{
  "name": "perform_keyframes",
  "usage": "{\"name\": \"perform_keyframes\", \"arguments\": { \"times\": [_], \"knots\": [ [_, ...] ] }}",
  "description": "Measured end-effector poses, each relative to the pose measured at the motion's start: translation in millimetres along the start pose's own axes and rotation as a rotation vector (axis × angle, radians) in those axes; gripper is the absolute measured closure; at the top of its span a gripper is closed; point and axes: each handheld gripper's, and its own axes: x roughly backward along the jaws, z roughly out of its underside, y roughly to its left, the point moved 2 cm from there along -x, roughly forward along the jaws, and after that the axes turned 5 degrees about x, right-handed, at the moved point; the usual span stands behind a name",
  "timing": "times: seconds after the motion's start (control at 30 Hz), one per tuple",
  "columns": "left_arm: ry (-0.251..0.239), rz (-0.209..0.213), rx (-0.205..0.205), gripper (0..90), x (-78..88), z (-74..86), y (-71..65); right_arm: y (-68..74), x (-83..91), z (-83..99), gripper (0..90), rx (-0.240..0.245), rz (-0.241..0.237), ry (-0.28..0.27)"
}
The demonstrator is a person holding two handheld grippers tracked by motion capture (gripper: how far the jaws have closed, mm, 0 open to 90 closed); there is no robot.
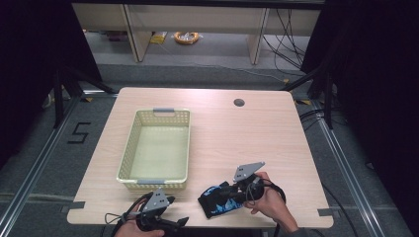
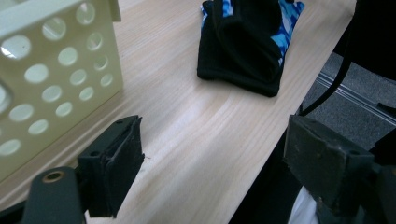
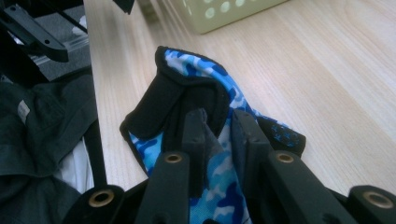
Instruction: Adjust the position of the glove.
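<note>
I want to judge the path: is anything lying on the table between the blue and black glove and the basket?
Nothing visible: bare wood runs from the glove, pinched in the right gripper, to the basket. The open left gripper sits beside that path.

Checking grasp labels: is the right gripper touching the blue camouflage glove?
Touching. In the right gripper view, the right gripper has its jaws pinched on the glove fabric.

One sign can be read: a large black digit "5" [image 1: 79, 133] marked on the grey floor, just left of the desk [image 1: 237, 143], level with the far half of the desk as the high view shows it. A small pale tag on dark cloth in the right gripper view is too blurred to read.
</note>
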Motion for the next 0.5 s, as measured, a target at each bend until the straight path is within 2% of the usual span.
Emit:
{"name": "perform_keyframes", "arguments": {
  "times": [0.03,0.07,0.13,0.2,0.27,0.33,0.37,0.4,0.43,0.47,0.5],
  "knots": [
    [-0.012,0.006,-0.004,19.2,-1.9,-1.3,-0.2,0.4,-0.9,-0.3,76.8,-0.004,0.004,0.003],
    [0.003,0.006,-0.010,19.5,-2.5,-1.9,0.5,-0.2,-1.0,-0.7,76.8,0.013,0.002,0.005],
    [0.020,0.004,0.000,20.9,-4.9,-1.7,0.4,-0.1,-1.1,-1.3,76.8,0.002,-0.007,0.006],
    [0.007,0.012,0.004,21.0,-7.1,-2.2,-1.3,2.3,3.5,-3.6,76.8,0.004,-0.007,-0.005],
    [0.023,0.022,-0.008,21.2,-6.4,-3.1,-0.6,4.0,5.6,-6.5,76.8,0.026,-0.013,-0.018],
    [0.007,0.018,-0.006,21.8,-7.1,-3.9,-1.3,6.5,6.1,-9.4,76.8,0.032,-0.018,-0.023],
    [0.006,0.024,0.025,21.9,-7.6,-3.9,-3.2,7.2,4.9,-10.3,76.8,0.036,-0.021,-0.021],
    [0.024,0.007,-0.004,22.0,-6.8,-4.3,-1.3,6.8,3.3,-10.6,76.8,0.041,-0.023,-0.012],
    [0.005,0.021,0.010,22.4,-7.9,-4.8,-3.4,6.7,1.1,-9.9,76.7,0.031,-0.021,-0.001],
    [0.014,0.029,-0.003,23.0,-8.0,-5.3,-3.0,5.1,-1.7,-8.7,76.6,0.041,-0.021,0.013],
    [0.010,0.020,-0.006,23.6,-9.2,-5.2,-3.2,4.6,-4.4,-7.0,76.3,0.030,-0.017,0.019]
  ]
}}
